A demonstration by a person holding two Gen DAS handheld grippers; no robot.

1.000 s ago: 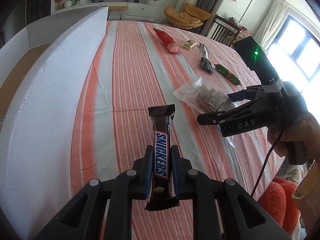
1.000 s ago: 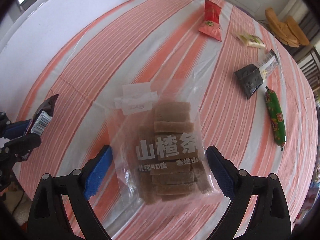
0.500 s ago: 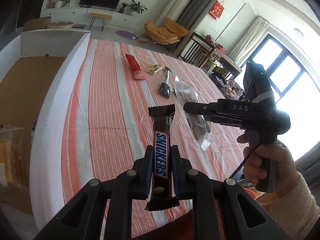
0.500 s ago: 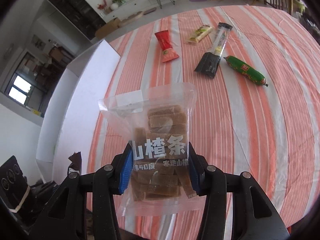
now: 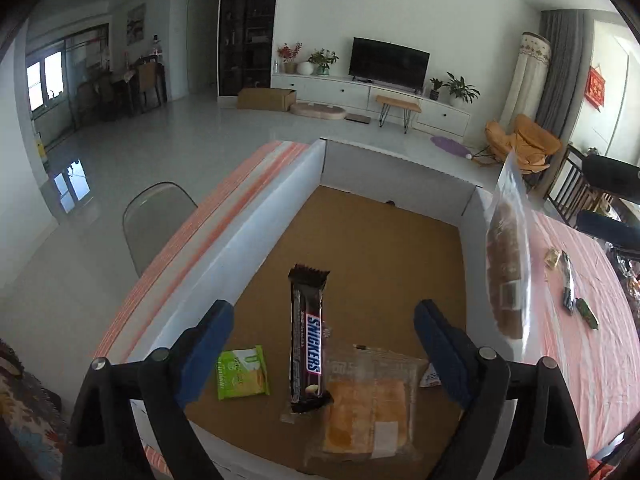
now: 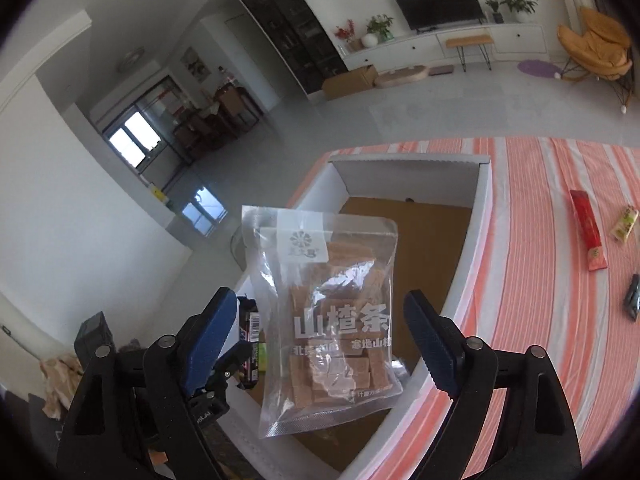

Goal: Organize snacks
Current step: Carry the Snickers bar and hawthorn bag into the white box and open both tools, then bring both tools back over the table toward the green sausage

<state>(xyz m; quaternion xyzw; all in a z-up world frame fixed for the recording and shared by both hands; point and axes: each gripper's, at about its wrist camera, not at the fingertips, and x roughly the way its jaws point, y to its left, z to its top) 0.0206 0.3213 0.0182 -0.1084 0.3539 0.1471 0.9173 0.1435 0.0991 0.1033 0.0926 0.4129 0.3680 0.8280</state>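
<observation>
As both tongs now stand wide over the white-walled cardboard box w/ the brown floor (image 5: 400, 240), we're mid-release on two snacks at once. The left tongs (image 5: 324, 344) have just been opening; the dark brown Snickers bar (image 5: 306, 340) sits between the blue pads but touches neither, seemingly dropping toward the box floor near the small green-yellow wafer packet (image 5: 242, 372) and the clear-wrapped orange cake (image 5: 366, 416). The right tongs (image 6: 320, 336) have just been opening too; the clear plastic bag of brown hawthorn strips (image 6: 332, 312) hangs between the jaws, pads clear of it, above the box's near corner. In the left view that bag appears over the right-hand box wall, so whether it clears the rim we can't tell. To do this well, we'd keep both tongs spread & steady till each snack lands inside, then lift straight up w/o clipping the walls. More snacks wait on the orange-striped surface (image 6: 540, 280), e.g. the long red packet (image 6: 588, 236).
</observation>
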